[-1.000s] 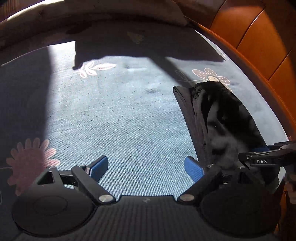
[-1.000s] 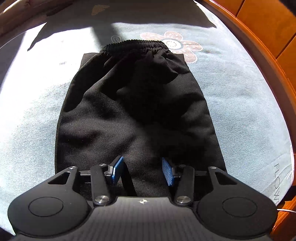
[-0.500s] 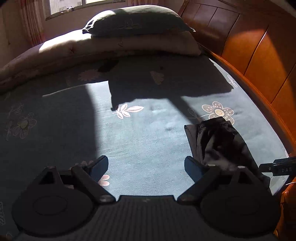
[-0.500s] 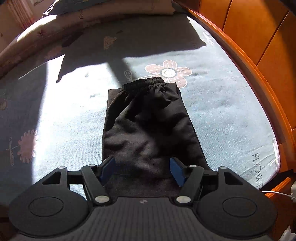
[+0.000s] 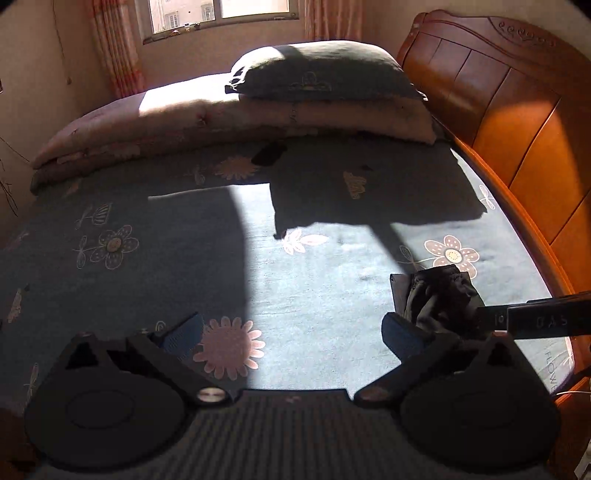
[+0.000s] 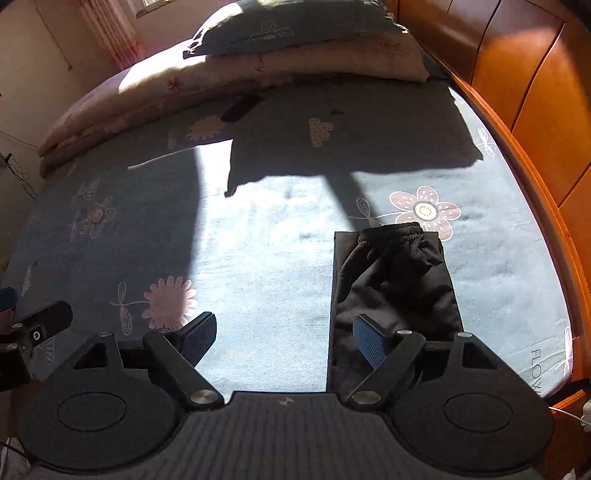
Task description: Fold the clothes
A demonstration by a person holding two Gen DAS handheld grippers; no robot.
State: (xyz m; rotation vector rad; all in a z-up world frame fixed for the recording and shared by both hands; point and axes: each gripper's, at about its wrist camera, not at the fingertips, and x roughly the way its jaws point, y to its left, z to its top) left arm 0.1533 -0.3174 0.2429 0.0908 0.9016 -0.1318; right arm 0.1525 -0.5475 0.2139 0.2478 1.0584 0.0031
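A pair of black trousers (image 6: 391, 280) lies folded into a long narrow strip on the blue flowered bed sheet (image 6: 266, 266), elastic waistband at the far end. The left wrist view shows the trousers (image 5: 439, 295) at the right. My right gripper (image 6: 284, 341) hangs well above the bed with its jaws opening and nothing between them; its right finger (image 6: 369, 343) stands over the trousers' near end without touching. My left gripper (image 5: 291, 336) is also high above the sheet, left of the trousers, jaws opening and empty. The right gripper's body (image 5: 546, 321) juts in from the right.
A folded quilt (image 5: 221, 118) with a dark pillow (image 5: 325, 74) on top lies at the far end of the bed. A wooden headboard (image 5: 517, 122) runs along the right side. A small dark object (image 5: 269, 153) rests near the quilt. A window (image 5: 218, 11) is behind.
Both grippers have risen away from the bed, so much more of the room shows. The right jaws have spread wider. The trousers stay folded on the sheet.
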